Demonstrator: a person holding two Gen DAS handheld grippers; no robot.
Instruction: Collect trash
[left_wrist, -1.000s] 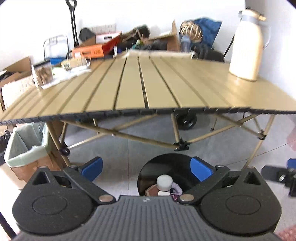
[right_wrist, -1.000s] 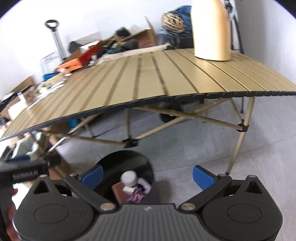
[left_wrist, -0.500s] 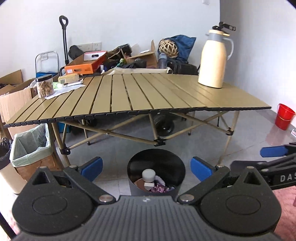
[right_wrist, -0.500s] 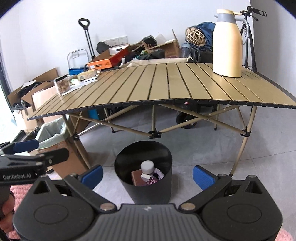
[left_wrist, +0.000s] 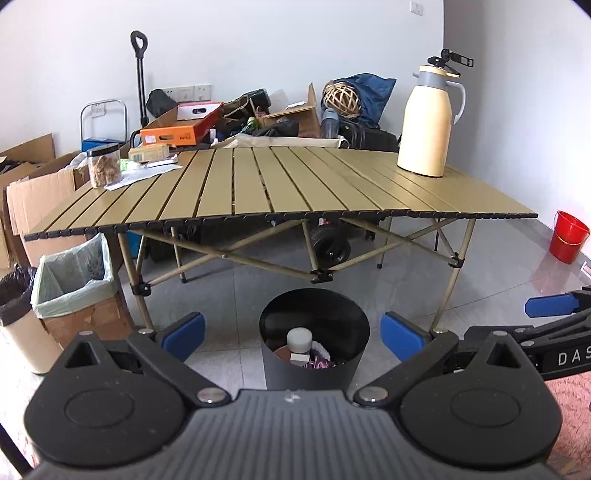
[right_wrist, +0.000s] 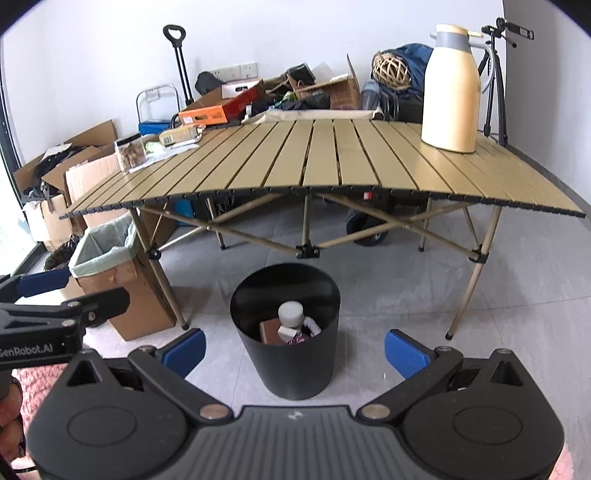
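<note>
A black round bin (left_wrist: 314, 373) stands on the grey floor in front of the folding table; it also shows in the right wrist view (right_wrist: 291, 369). Inside lie a white-capped bottle (left_wrist: 299, 340) (right_wrist: 291, 314), a brown box (right_wrist: 269, 331) and a purple wrapper (left_wrist: 319, 363). My left gripper (left_wrist: 293, 335) is open and empty, held back above the bin. My right gripper (right_wrist: 294, 349) is open and empty, a bit farther back. Each gripper shows at the edge of the other's view: the right (left_wrist: 554, 325), the left (right_wrist: 55, 306).
The slatted tan table (left_wrist: 280, 184) holds a cream thermos (left_wrist: 430, 122), a jar of snacks (left_wrist: 104, 166) and papers. A lined cardboard box (left_wrist: 77, 288) and a black-bagged bin (left_wrist: 18, 314) stand at left. A red bucket (left_wrist: 569, 236) is at right. Clutter fills the back wall.
Both grippers have pulled back and up from close over the bin; the bin and table now look smaller and farther away. Both stay open and empty.
</note>
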